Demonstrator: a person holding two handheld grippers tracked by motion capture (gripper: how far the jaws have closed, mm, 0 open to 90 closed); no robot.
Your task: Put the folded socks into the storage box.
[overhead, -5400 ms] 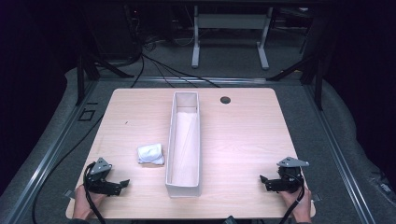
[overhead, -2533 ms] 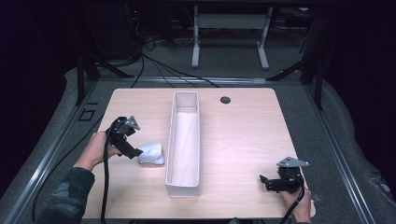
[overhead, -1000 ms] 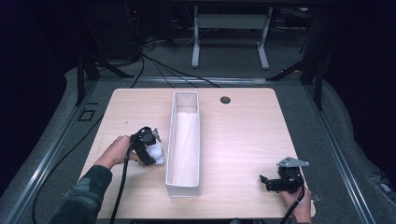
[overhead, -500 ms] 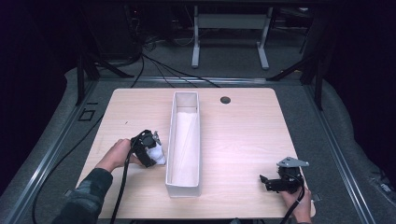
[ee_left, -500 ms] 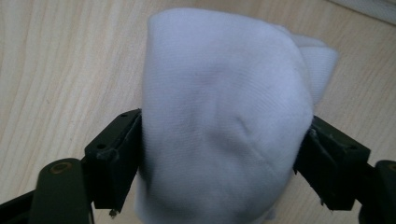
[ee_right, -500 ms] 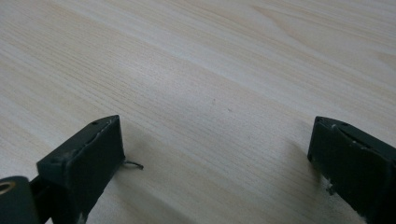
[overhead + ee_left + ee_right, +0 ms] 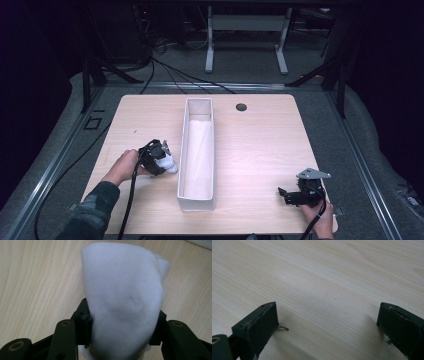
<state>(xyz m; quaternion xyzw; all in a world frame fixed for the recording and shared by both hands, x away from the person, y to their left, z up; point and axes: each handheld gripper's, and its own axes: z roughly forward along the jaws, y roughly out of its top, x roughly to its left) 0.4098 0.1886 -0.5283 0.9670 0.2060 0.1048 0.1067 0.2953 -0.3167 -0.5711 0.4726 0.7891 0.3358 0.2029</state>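
Presently the left claw is clamped on a rolled white sock, both jaws pressing its sides, just left of the long white bin on the wooden surface. Left forearm angles in from the bin's lower left, hand behind the claw. Right claw rests released on the surface, well right of the bin's near end, jaws spread wide.

Knitted white cloth, matt pale wood table
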